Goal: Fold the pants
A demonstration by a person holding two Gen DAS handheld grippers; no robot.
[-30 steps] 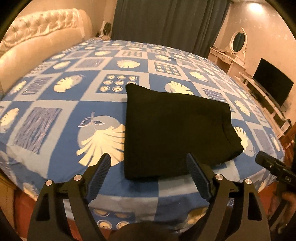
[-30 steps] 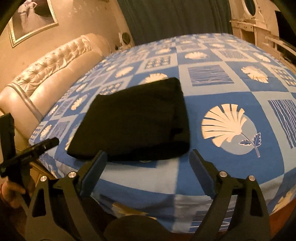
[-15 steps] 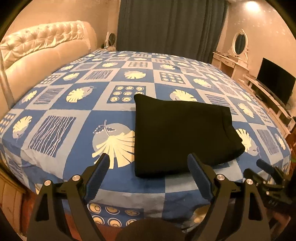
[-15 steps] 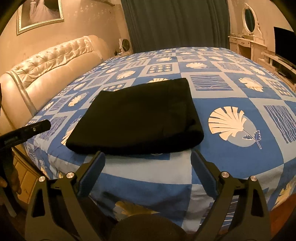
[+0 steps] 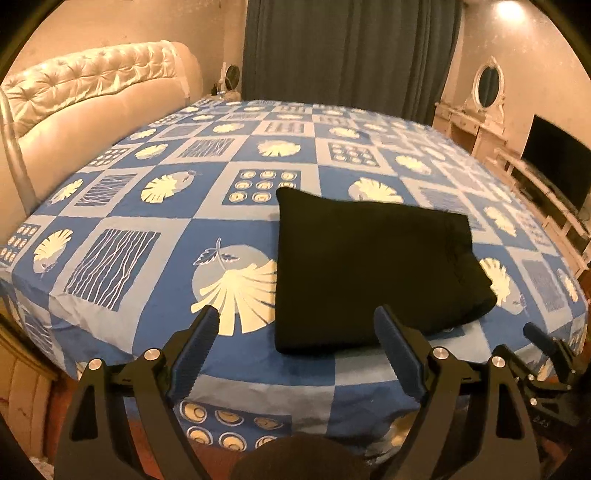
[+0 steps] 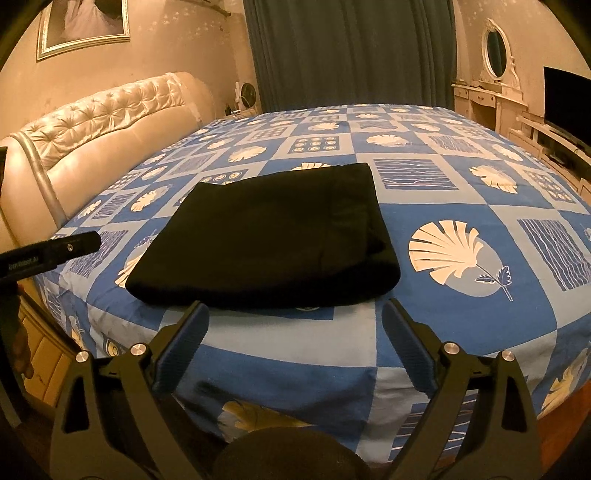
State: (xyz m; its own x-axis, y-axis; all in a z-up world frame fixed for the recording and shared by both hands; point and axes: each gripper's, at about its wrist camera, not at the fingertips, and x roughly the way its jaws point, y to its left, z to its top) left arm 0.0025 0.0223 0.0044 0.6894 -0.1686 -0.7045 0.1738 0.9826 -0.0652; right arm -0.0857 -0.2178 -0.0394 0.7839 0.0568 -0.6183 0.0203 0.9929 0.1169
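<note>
Black pants [image 5: 369, 269] lie folded into a flat rectangle on the blue patterned bedspread [image 5: 155, 236], near the bed's front edge. They also show in the right wrist view [image 6: 273, 236]. My left gripper [image 5: 297, 332] is open and empty, held back from the bed's edge, just short of the pants' near left corner. My right gripper [image 6: 293, 325] is open and empty, just short of the pants' near edge. The right gripper's tip [image 5: 543, 343] shows at the far right of the left wrist view; the left gripper's tip [image 6: 70, 247] shows at the left of the right wrist view.
A cream tufted headboard [image 5: 88, 92] runs along the left. Dark curtains [image 5: 347, 51] hang behind the bed. A white dressing table with an oval mirror [image 5: 487, 85] and a TV [image 5: 554, 166] stand at the right. A framed picture [image 6: 85, 26] hangs above the headboard.
Both grippers have drawn back and up from the bed, so the folded pants look farther away. The pants have not moved. Both grippers stay open.
</note>
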